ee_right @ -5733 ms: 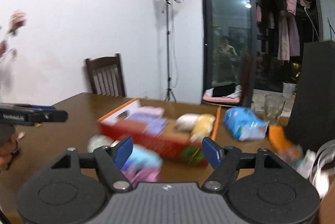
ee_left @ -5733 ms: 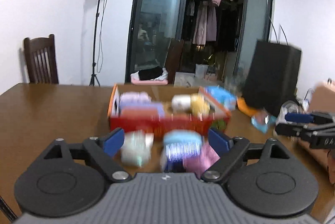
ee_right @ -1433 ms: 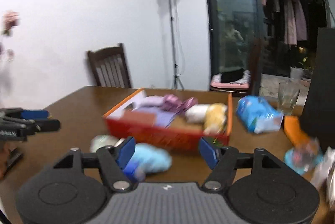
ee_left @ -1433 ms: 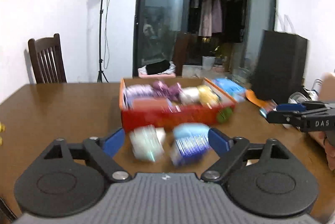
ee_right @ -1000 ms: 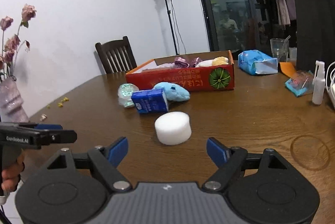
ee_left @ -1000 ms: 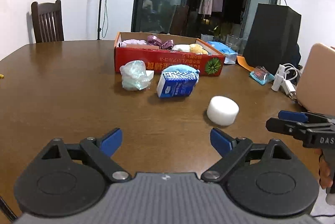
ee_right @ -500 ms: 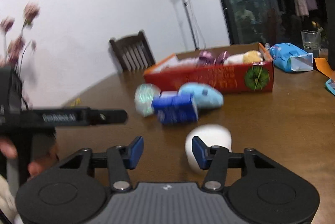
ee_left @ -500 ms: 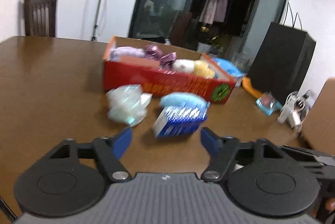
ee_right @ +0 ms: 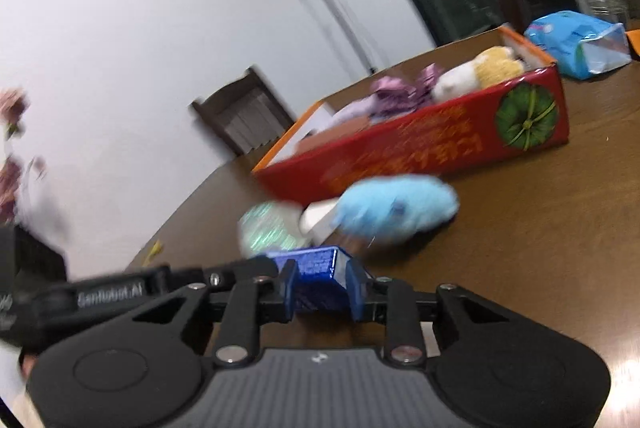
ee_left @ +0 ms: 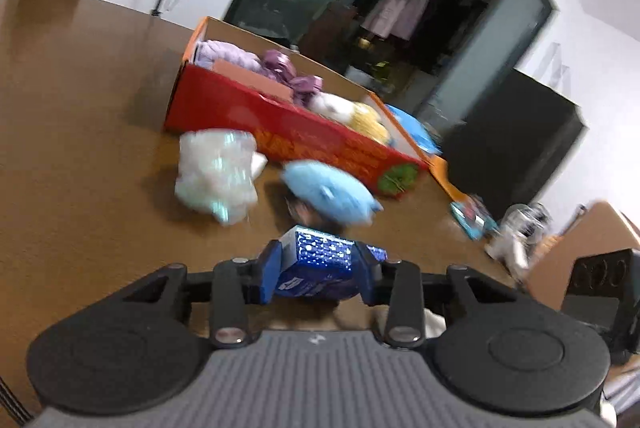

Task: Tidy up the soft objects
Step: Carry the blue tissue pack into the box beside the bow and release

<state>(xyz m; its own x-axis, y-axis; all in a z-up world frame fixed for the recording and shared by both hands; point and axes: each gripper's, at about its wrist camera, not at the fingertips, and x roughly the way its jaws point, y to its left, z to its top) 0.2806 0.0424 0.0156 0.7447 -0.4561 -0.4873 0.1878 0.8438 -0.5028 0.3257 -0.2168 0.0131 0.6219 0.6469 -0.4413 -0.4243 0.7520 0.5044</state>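
Observation:
A dark blue tissue pack [ee_left: 320, 252] sits between the blue pads of my left gripper [ee_left: 316, 270], whose closing jaws touch both its sides. In the right wrist view the same pack [ee_right: 316, 262] is also pinched by my right gripper [ee_right: 322, 290], its jaws closing too. One black finger [ee_right: 240, 270] of the left gripper reaches the pack from the left. Just beyond lie a light blue plush [ee_left: 328, 191] and a crinkly pale bag [ee_left: 216, 171]. Behind them the red box [ee_left: 280, 119] holds purple, white and yellow soft things.
Everything sits on a brown wooden table [ee_left: 80, 107]. A blue packet [ee_right: 576, 43] lies past the box's right end. A black case [ee_left: 512, 131], small clutter [ee_left: 516, 232] and a tan box [ee_left: 588, 248] stand on the right. A wooden chair [ee_right: 244, 115] is at the far side.
Both grippers moved in on the blue tissue pack and rolled sideways. Their jaws narrowed from wide open onto the pack. The white foam round slipped out of view below the fingers.

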